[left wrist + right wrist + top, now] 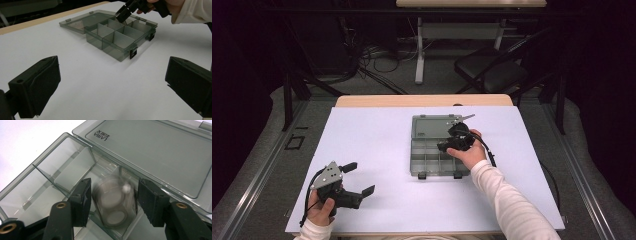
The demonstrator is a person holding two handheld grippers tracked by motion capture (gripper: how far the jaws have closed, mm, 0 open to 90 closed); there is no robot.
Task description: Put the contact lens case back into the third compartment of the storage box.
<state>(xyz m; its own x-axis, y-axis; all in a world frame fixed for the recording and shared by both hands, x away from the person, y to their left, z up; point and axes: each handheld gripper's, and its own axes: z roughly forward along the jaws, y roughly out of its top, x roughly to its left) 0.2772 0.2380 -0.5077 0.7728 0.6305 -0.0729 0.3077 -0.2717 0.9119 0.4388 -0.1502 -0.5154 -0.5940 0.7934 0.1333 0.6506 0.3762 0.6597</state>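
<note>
A smoky clear compartment box lies open on the white table sheet, its lid folded flat behind it. My right gripper points down into a far right compartment. In the right gripper view a small clear round jar, blurred, sits in that compartment between the jaws of the right gripper. A thin gap shows on each side of it, so the pads do not press on it. My left gripper rests at the front left, wide open with nothing in it, and faces the box from a distance.
The white sheet covers most of the wooden table, whose far edge shows behind the box. Beyond it stand a black chair and a desk leg among floor cables. The box's other compartments look empty.
</note>
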